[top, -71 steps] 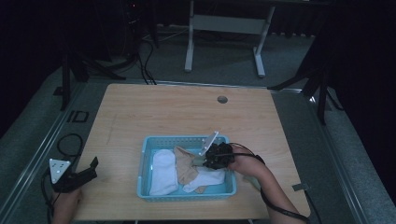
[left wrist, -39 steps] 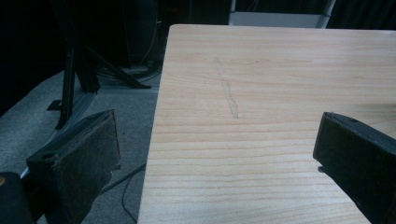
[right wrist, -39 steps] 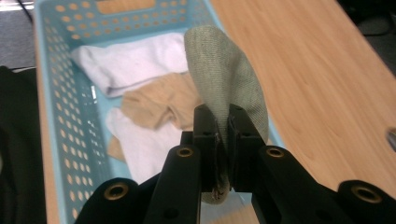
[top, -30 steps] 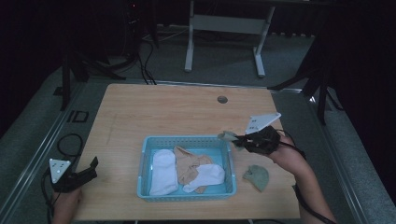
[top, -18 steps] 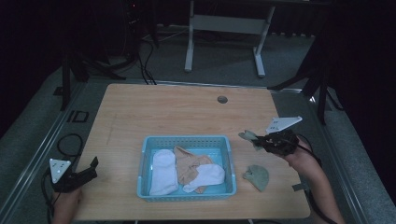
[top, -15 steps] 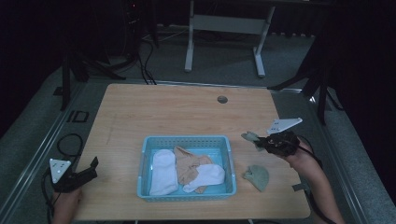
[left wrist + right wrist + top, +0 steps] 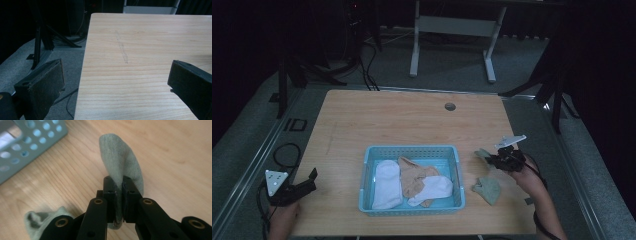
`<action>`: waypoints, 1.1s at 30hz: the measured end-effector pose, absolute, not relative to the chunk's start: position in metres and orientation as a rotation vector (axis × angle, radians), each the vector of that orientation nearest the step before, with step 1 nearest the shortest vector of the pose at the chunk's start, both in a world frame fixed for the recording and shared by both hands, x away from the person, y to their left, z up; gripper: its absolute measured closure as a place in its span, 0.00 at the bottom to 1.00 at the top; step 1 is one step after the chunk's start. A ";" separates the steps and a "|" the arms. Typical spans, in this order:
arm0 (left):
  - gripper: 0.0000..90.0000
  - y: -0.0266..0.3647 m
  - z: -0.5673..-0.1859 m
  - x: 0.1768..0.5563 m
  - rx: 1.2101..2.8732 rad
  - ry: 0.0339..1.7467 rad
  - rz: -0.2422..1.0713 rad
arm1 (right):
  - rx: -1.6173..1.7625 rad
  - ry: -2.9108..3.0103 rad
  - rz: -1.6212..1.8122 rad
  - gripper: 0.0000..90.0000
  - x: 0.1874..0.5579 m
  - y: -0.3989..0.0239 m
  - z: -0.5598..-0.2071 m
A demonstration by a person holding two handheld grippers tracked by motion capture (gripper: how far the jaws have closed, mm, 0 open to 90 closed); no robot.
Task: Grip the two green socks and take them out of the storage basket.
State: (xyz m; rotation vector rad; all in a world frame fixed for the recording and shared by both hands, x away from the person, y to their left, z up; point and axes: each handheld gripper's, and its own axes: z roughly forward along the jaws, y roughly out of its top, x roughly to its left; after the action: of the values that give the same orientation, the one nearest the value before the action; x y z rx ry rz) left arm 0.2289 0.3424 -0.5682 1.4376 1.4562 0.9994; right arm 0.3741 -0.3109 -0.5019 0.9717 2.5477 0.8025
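My right gripper [image 7: 493, 159] [image 7: 119, 185] is shut on a grey-green sock [image 7: 121, 160] [image 7: 483, 154], pinched between its jaws low over the table just right of the blue basket [image 7: 367, 161] [image 7: 27, 142]. A second grey-green sock [image 7: 486, 190] [image 7: 37, 220] lies flat on the wood nearer the front edge. Inside the basket lie two white socks [image 7: 387, 182] and a tan sock [image 7: 413, 175]. My left gripper [image 7: 309, 180] [image 7: 116, 82] rests at the table's front left corner, jaws wide open with bare wood between them.
The wooden table [image 7: 412, 125] has a round cable hole [image 7: 450, 106] at the back. Its left edge [image 7: 83, 65] runs between my left jaws, with grey floor and a black stand leg [image 7: 42, 37] beyond. A white desk frame [image 7: 452, 30] stands behind.
My right gripper carried the grey-green sock from the basket out to the right and has sunk toward the table. The other grey-green sock lay there a second ago. My left gripper stayed put.
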 end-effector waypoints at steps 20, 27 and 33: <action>0.00 0.342 -0.568 0.229 1.442 1.460 0.998 | 1.040 2.566 0.913 0.55 0.373 -0.306 -0.516; 0.00 0.342 -0.568 0.229 1.442 1.459 0.998 | 1.108 2.438 0.987 0.40 0.364 -0.323 -0.507; 0.00 0.342 -0.568 0.229 1.442 1.460 0.998 | 1.242 2.303 1.032 0.30 0.359 -0.349 -0.507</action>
State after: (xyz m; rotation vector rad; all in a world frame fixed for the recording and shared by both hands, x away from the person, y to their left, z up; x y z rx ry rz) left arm 0.2291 0.3421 -0.5681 1.4416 1.4601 0.9983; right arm 0.3594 -0.3491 -0.5073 1.2419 2.3025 1.0322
